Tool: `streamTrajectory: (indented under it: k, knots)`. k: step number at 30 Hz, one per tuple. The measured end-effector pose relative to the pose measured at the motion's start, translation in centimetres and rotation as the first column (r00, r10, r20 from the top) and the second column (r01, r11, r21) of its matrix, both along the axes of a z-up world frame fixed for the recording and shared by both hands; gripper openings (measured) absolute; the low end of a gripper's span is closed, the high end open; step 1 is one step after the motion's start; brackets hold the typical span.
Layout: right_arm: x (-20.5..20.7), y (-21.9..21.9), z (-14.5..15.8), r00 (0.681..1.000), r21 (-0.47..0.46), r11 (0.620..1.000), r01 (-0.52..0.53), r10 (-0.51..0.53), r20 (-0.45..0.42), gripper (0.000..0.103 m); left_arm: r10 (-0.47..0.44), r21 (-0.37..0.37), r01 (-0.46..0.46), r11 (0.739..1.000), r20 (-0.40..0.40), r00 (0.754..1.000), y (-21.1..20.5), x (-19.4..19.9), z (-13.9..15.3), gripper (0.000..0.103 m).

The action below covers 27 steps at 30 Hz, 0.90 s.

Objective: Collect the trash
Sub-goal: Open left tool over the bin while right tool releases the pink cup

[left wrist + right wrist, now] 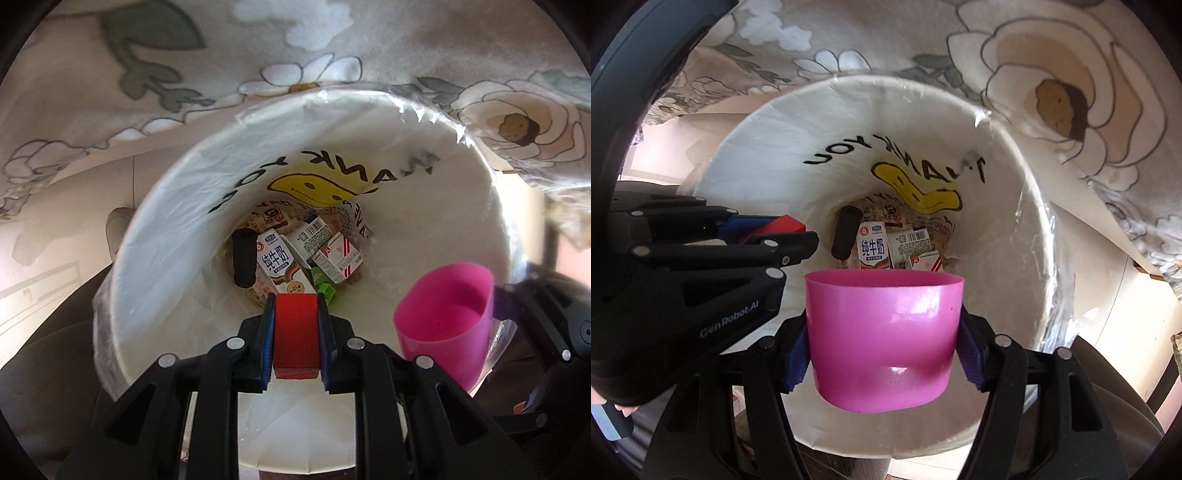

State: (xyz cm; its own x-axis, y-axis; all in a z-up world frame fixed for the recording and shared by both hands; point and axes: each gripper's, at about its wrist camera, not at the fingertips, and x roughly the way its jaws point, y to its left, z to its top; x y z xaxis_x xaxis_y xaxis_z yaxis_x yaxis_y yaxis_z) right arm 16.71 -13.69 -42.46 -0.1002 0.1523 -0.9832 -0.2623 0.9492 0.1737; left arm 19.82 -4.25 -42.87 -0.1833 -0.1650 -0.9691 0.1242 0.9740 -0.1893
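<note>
The left gripper (296, 325) is clamped on a red block (296, 334), its blue pads pressed flat against both sides, held over the mouth of the white bin (166, 229). At about three o'clock from it, the right gripper (882, 354) squeezes a pink cup (882, 332) by its walls, open end forward, also above the bin opening. Down at the bottom of the bag liner (798, 147), toward twelve o'clock, lie milk cartons (275, 264), a black cylinder (243, 258) and what looks like a green carton (323, 290), partly hidden. A floral cloth (258, 44) hangs behind the bin.
</note>
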Motion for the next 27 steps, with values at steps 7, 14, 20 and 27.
streamTrajectory:
  k: [7, 14, 20, 27]
  knots:
    - [0.2, 0.6, -0.8, 1.000, -0.045, 0.999, -0.019, 0.020, 0.013, 0.067, 0.011, 0.025, -0.011, 1.000, -0.017, 1.000, -0.3, 0.3, -0.9, 0.045]
    - [-0.1, 1.1, -1.4, 0.998, -0.060, 0.997, -0.056, 0.058, 0.026, 0.067, 0.006, 0.020, -0.006, 1.000, -0.002, 1.000, -0.4, 0.3, -0.8, 0.059]
    - [0.0, 0.9, -1.3, 0.998, -0.057, 0.997, -0.052, 0.053, 0.022, 0.067, -0.002, 0.029, 0.002, 1.000, -0.004, 1.000, -0.5, 0.3, -1.0, 0.059]
    - [0.0, 0.7, -0.8, 0.998, -0.036, 0.998, -0.050, 0.051, 0.023, 0.067, -0.011, 0.034, 0.011, 0.999, 0.001, 1.000, -0.5, 0.0, -0.9, 0.059]
